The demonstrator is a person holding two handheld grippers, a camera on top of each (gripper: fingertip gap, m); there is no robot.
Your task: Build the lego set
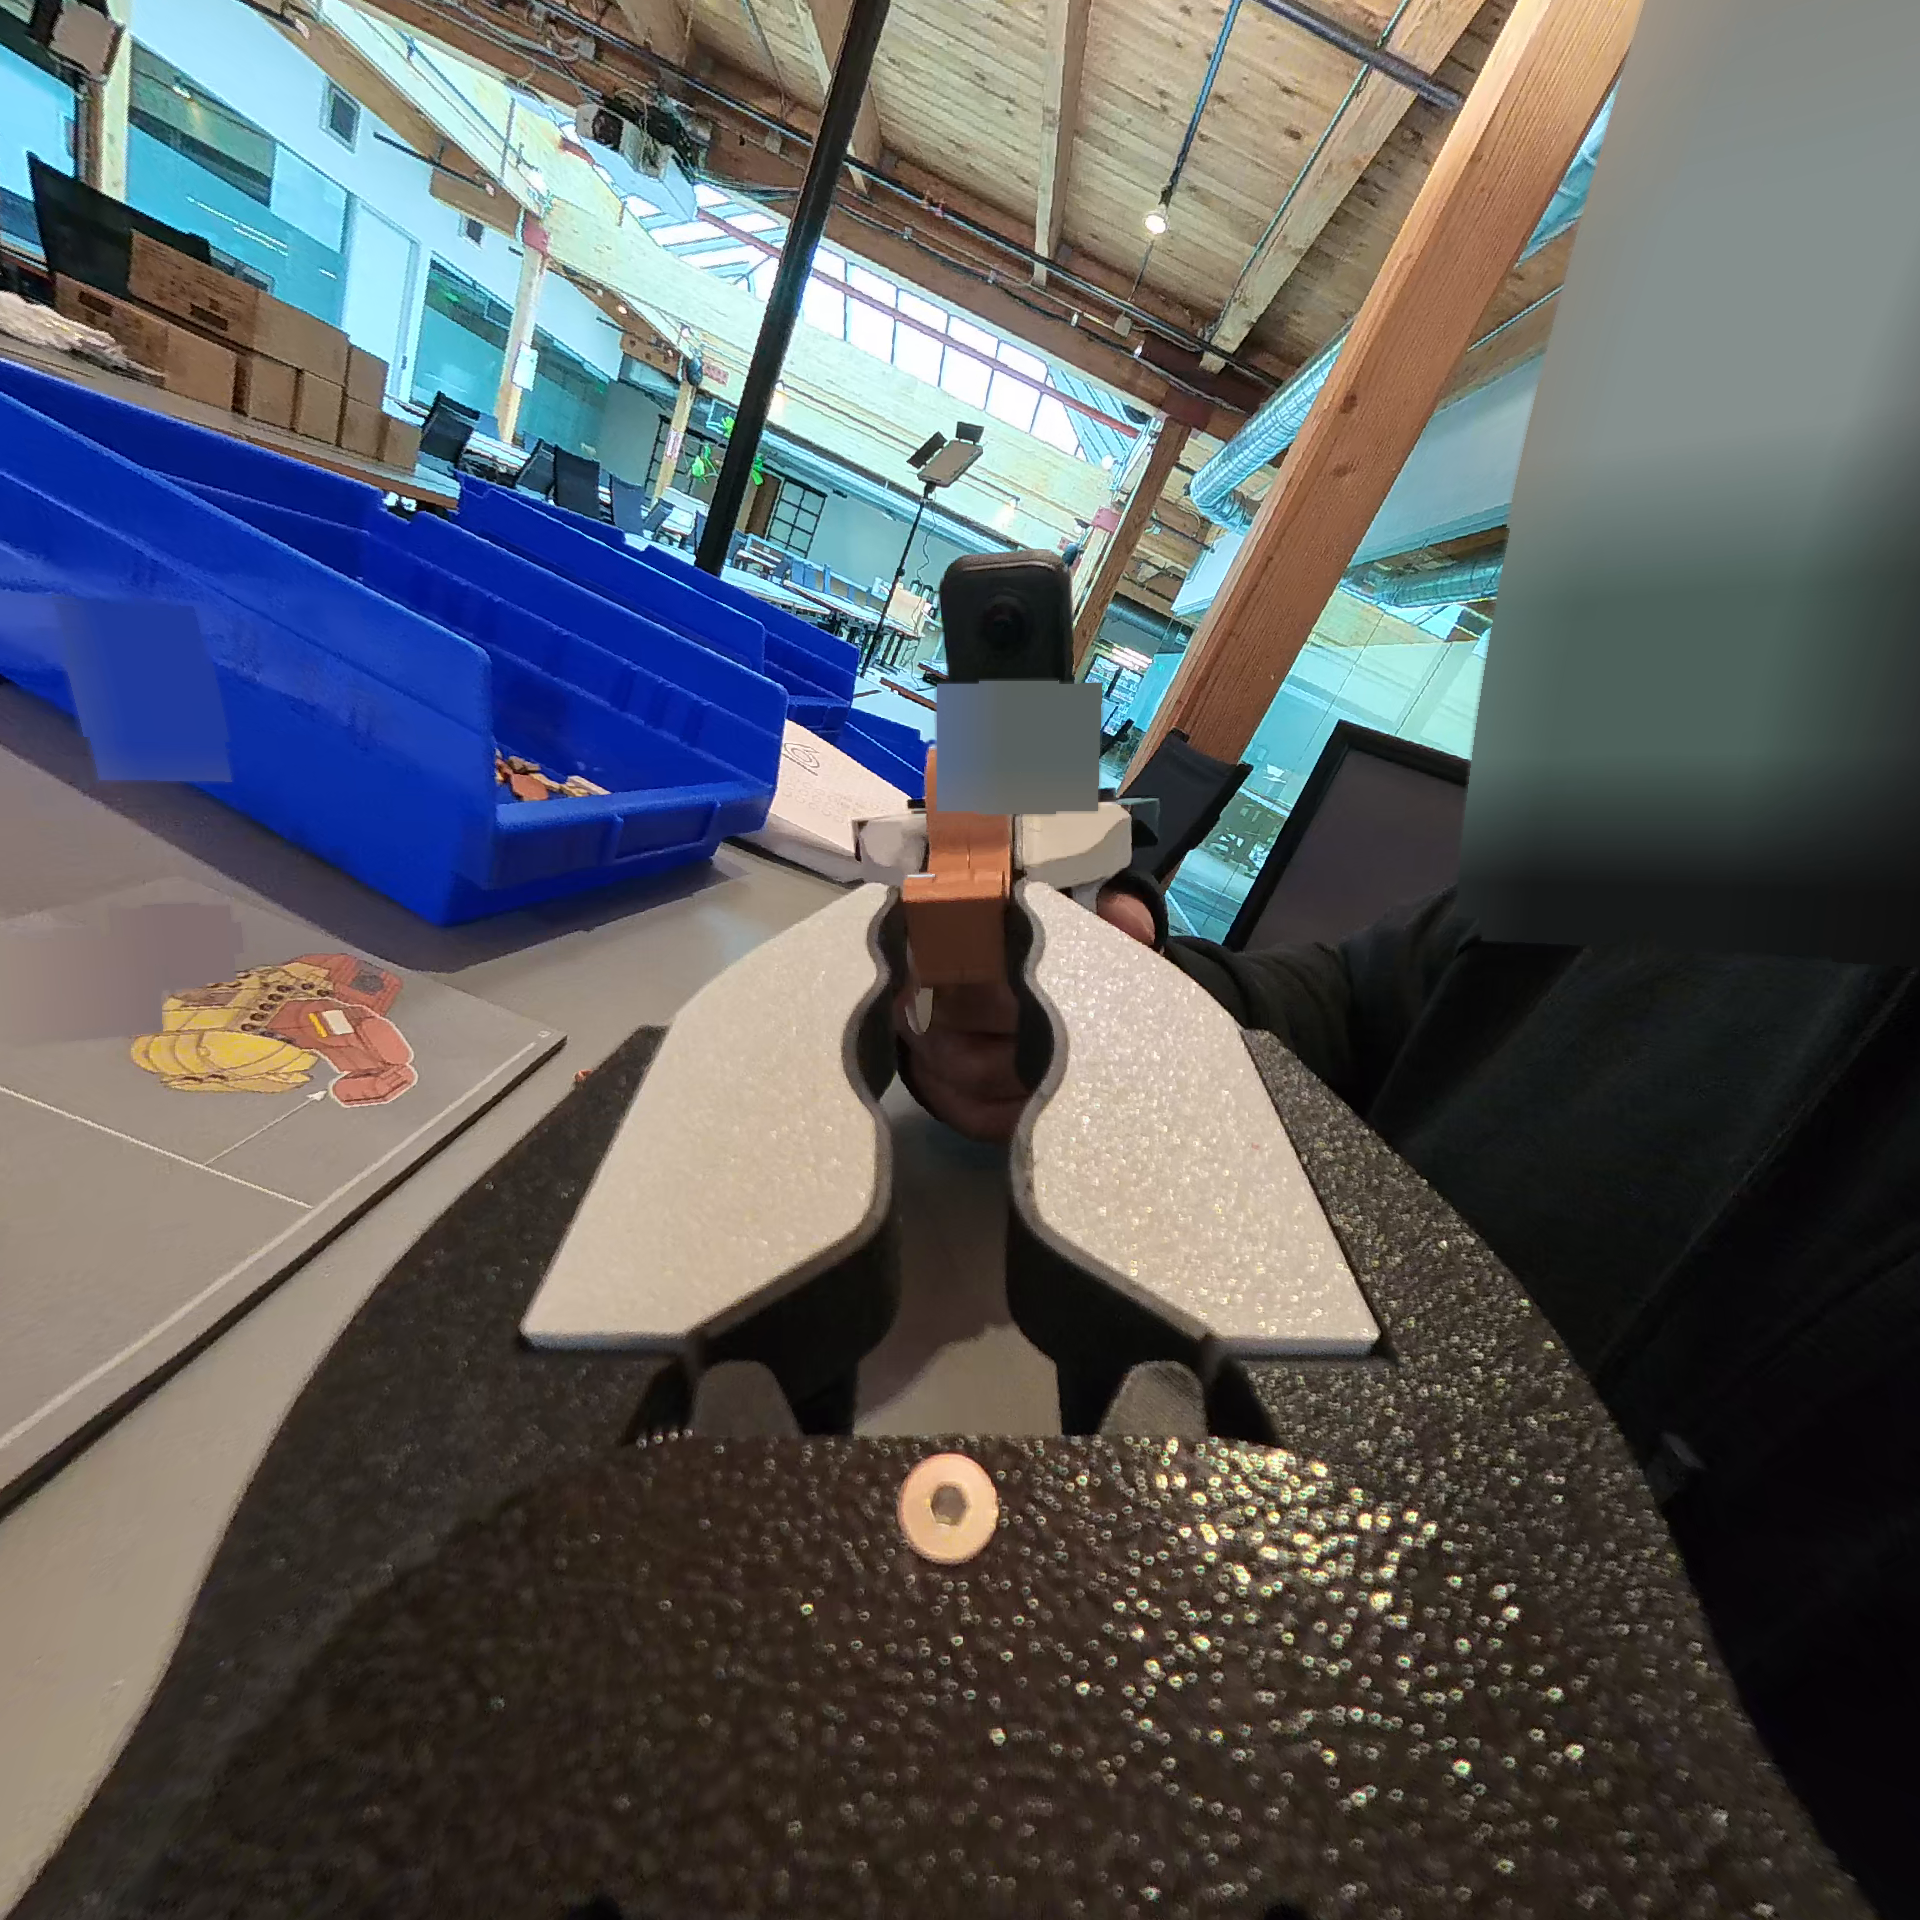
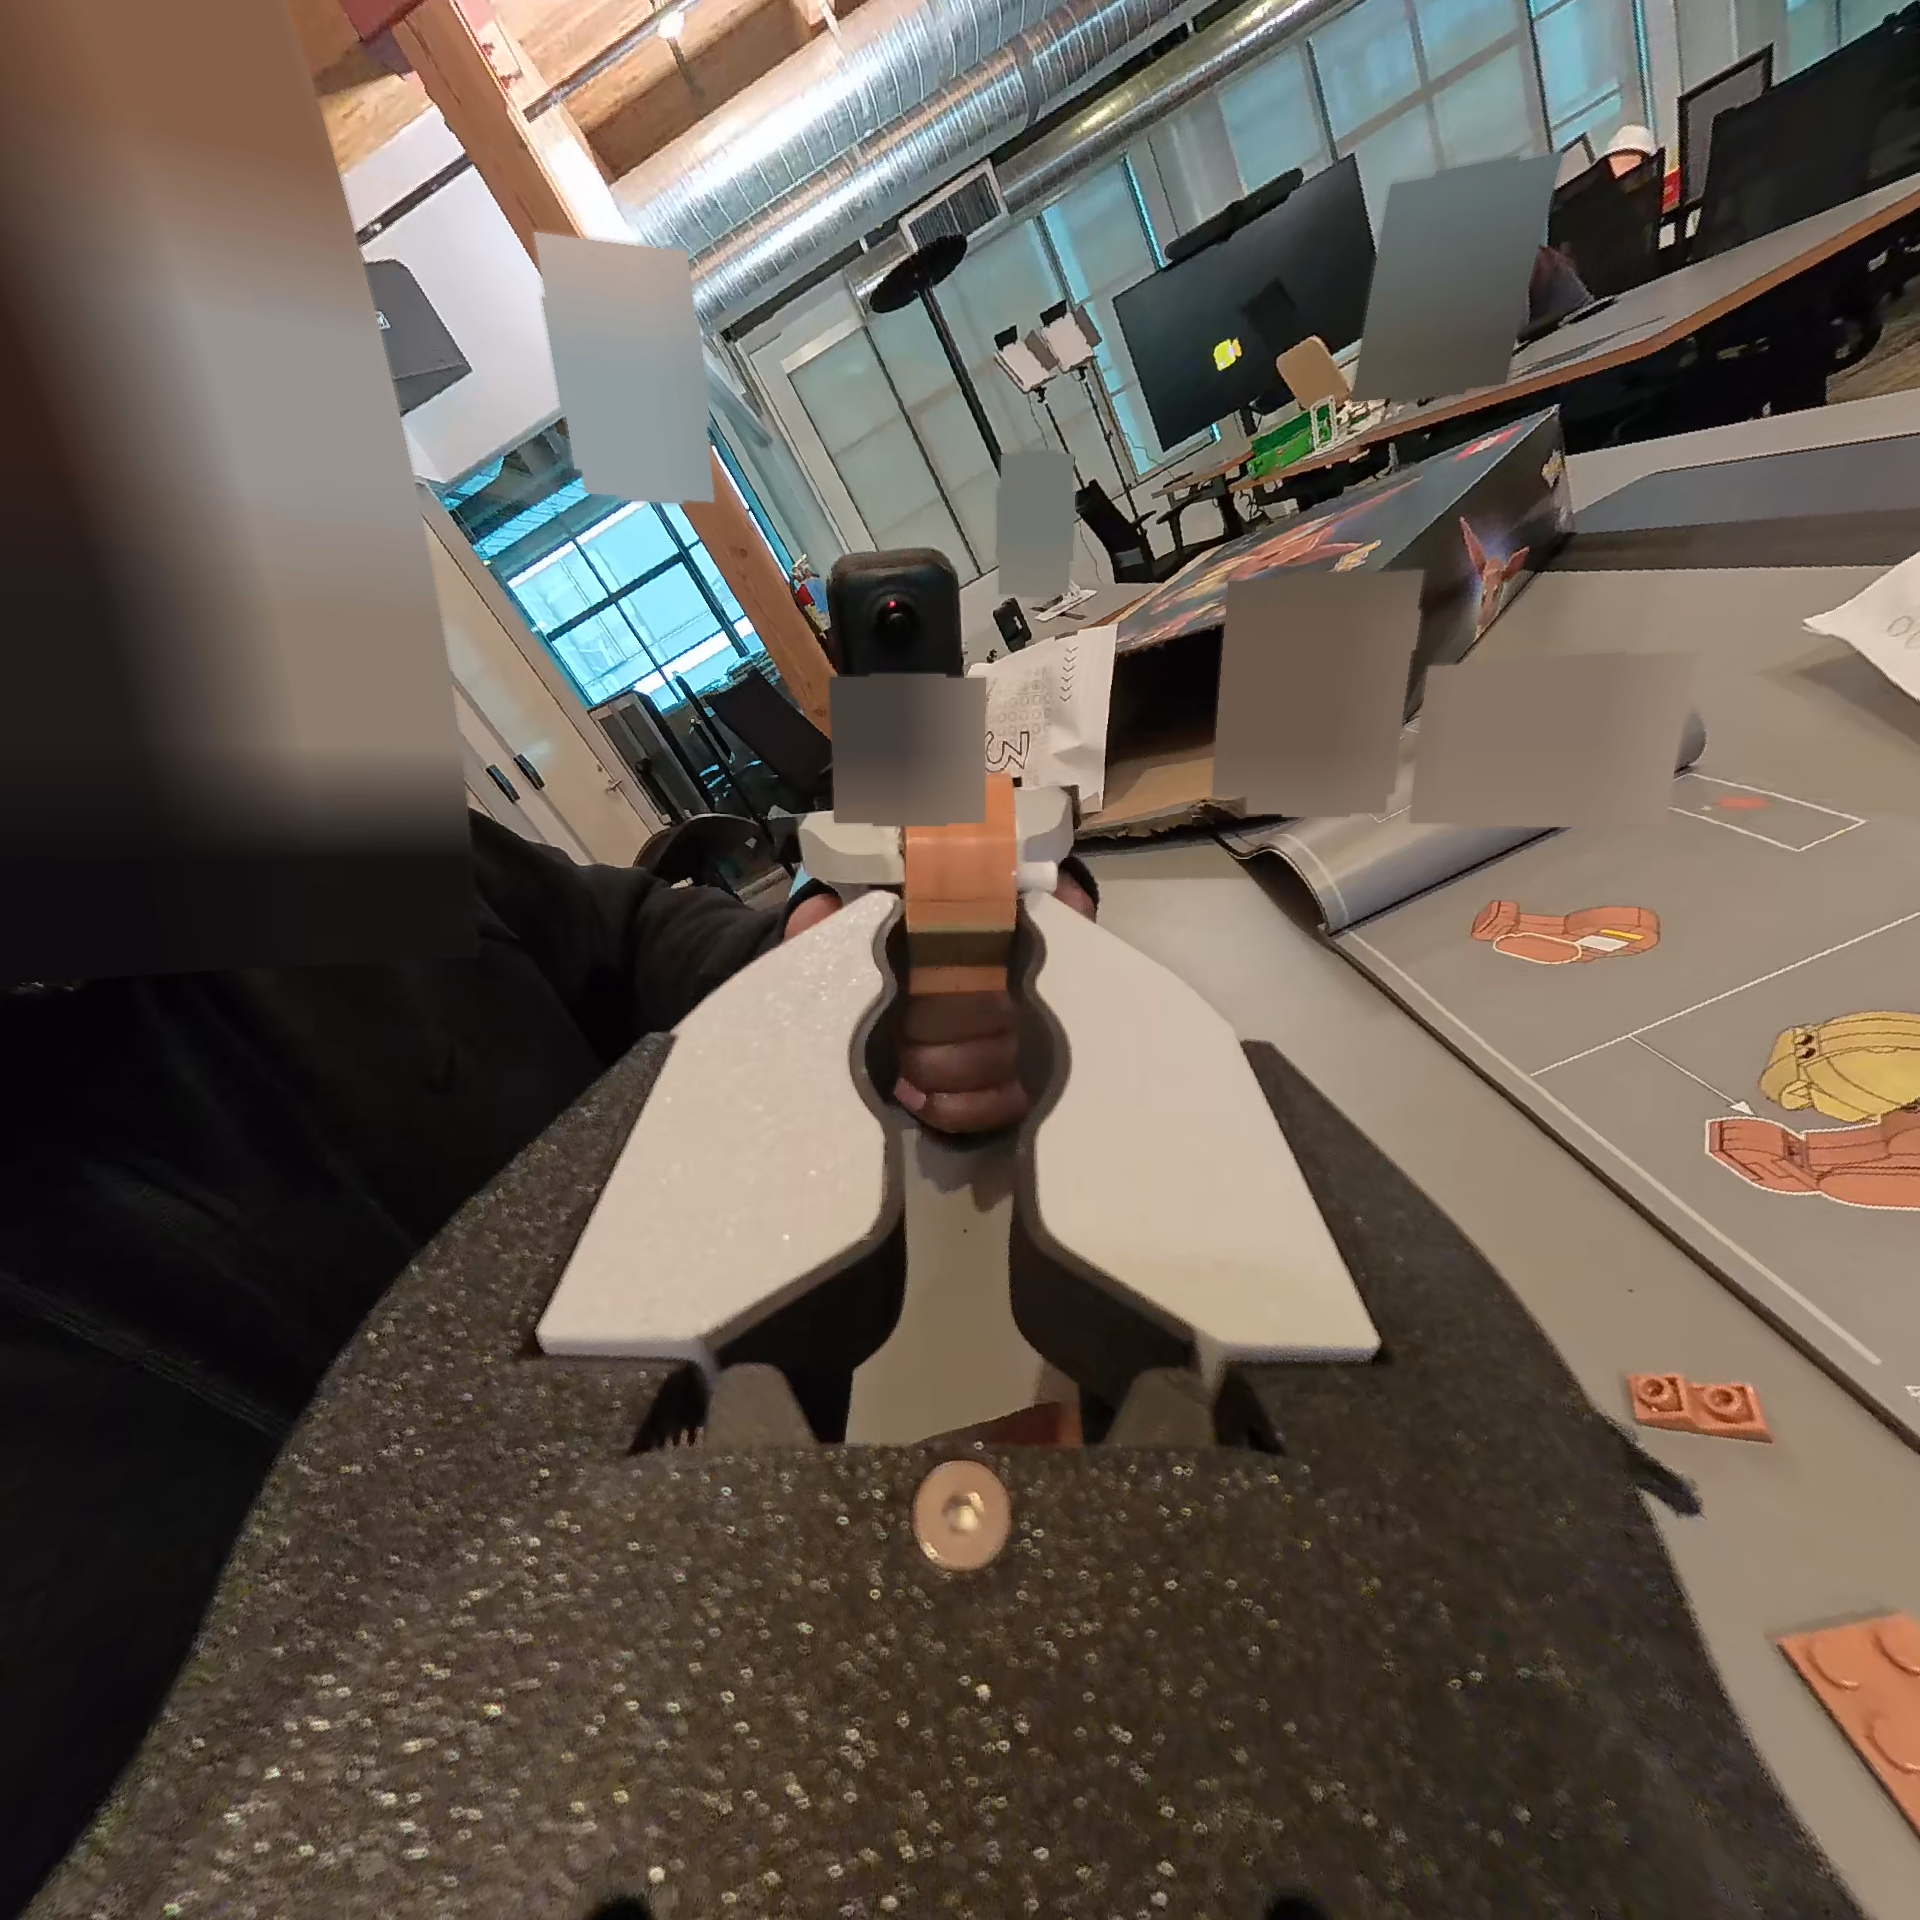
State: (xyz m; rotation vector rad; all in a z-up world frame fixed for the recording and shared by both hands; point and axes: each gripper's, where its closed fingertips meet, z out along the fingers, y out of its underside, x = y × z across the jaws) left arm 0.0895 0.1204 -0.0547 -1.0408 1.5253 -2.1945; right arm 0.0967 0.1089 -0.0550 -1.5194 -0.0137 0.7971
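My two grippers face each other above the grey table, tip to tip. In the left wrist view, my left gripper [image 1: 956,930] is shut on one end of an orange-brown brick assembly [image 1: 951,925]. The white fingers of the right gripper [image 1: 992,842] close on the assembly's far end. In the right wrist view, my right gripper [image 2: 961,935] is shut on the same orange-brown brick assembly [image 2: 958,883], which has a dark layer across it. The left gripper [image 2: 935,836] grips it from the far side. A hand in a dark sleeve shows behind each far gripper.
Blue bins [image 1: 416,675] stand at the left, one holding several small brown pieces. An open instruction booklet [image 1: 208,1091] lies on the table and also shows in the right wrist view [image 2: 1662,1039]. Loose orange plates [image 2: 1699,1408] [image 2: 1860,1714] lie beside it. A set box [image 2: 1455,551] stands behind. The grippers are tip to tip, or close to it.
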